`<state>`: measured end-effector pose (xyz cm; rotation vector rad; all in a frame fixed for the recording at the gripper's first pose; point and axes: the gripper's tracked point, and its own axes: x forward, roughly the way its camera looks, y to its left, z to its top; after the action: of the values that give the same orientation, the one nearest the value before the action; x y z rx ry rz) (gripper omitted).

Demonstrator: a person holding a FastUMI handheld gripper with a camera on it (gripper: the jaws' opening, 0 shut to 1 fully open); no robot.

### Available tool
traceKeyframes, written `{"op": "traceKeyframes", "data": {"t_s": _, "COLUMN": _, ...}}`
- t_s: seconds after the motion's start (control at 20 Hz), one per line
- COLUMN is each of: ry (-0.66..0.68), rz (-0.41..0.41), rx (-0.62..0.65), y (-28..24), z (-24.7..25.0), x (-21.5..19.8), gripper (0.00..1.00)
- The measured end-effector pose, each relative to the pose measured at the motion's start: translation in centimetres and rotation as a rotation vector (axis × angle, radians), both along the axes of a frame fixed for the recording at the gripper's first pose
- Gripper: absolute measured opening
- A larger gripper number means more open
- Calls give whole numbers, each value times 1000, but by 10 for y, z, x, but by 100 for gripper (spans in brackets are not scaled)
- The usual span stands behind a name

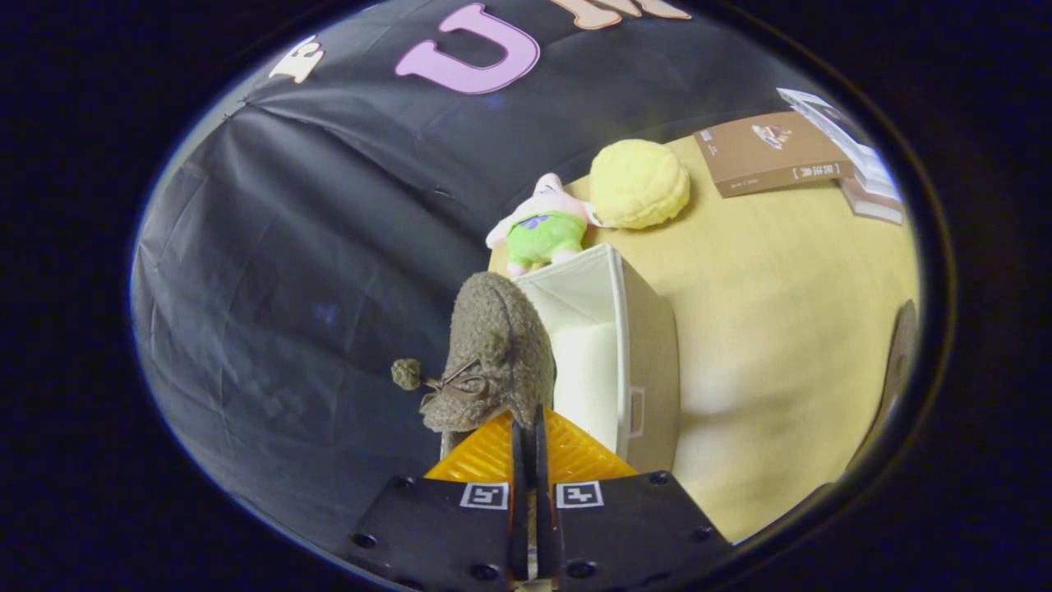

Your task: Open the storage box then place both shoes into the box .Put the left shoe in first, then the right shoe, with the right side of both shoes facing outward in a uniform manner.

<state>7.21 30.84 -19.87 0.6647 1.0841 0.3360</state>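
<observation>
The storage box [633, 353] stood open on the table [781, 329], seemingly empty. Our gripper [526, 432], fingers pinched on a fuzzy brown shoe [493, 362], held it beside the box; placing both shoes remained.

Cam: my one fisheye rode on the gripper [526, 427], looking forward along its nearly closed fingers | Tilt: rolled, pale wooden tabletop [781, 329] sloping | Range: fuzzy brown shoe [493, 362] very near, open white fabric storage box [612, 345] just beyond.
</observation>
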Motion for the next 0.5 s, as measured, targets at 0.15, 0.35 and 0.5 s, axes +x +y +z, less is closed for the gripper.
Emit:
{"op": "traceKeyframes", "data": {"t_s": 0.15, "ry": 19, "rz": -15, "rx": -31, "y": 9, "z": -17, "x": 6, "gripper": 7}}
{"op": "traceKeyframes", "data": {"t_s": 0.35, "ry": 43, "rz": -26, "rx": -92, "y": 20, "z": -39, "x": 11, "gripper": 7}}
{"op": "traceKeyframes", "data": {"t_s": 0.5, "ry": 55, "rz": -35, "rx": -133, "y": 29, "z": -56, "x": 16, "gripper": 7}}
